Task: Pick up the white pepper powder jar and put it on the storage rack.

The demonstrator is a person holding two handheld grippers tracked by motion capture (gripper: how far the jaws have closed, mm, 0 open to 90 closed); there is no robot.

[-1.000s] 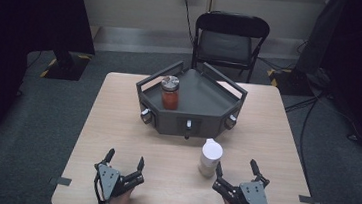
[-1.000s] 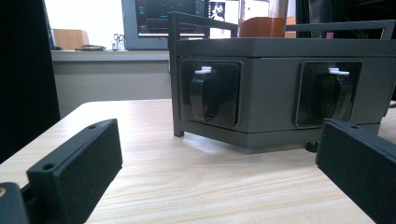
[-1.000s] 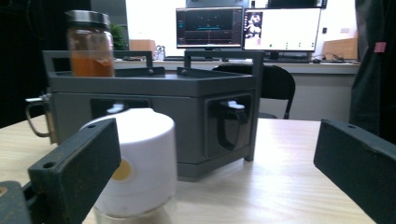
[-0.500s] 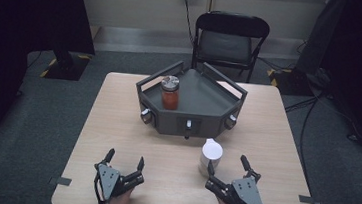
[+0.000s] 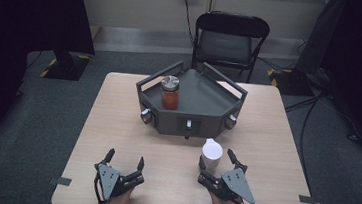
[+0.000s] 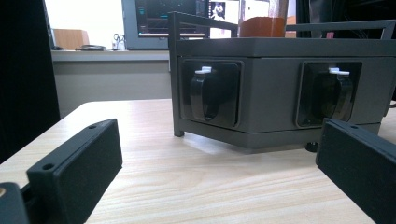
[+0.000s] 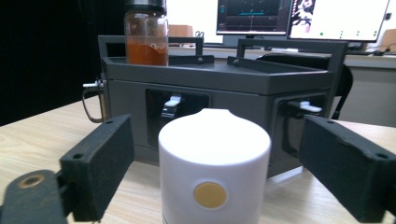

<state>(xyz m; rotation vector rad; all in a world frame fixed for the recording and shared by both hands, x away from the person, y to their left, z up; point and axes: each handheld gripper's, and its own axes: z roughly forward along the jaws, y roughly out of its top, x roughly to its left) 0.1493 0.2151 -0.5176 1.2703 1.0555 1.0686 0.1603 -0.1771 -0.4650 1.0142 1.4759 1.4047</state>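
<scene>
The white bottle (image 5: 211,154) stands upright on the counter (image 5: 276,136), between the grey tray (image 5: 204,97) and the near edge, a little toward the right side. The right gripper (image 5: 218,162) is the nearer one by far: its two jaws are spread wide and the bottle stands between them, one jaw on each side, with a gap on both sides and no contact that can be seen. In the right gripper view the bottle (image 7: 215,168) sits almost exactly in the middle between the jaws, its long axis vertical, with a small yellow dot on the side facing the camera. So the bottle lies straight ahead of this gripper (image 7: 212,175), and the coming move is judged to be only a closing of the jaws, perhaps after a small push forward; the bottle's foot is below the frame, so how deep it sits between the jaws cannot be told. The left gripper (image 5: 124,159) rests near the near-left part of the counter, well apart from the bottle, its jaws also spread and holding nothing, and it points toward the front wall of the tray (image 6: 280,93). A jar (image 5: 170,92) with red-orange contents stands upright on the tray, toward its left side.
</scene>
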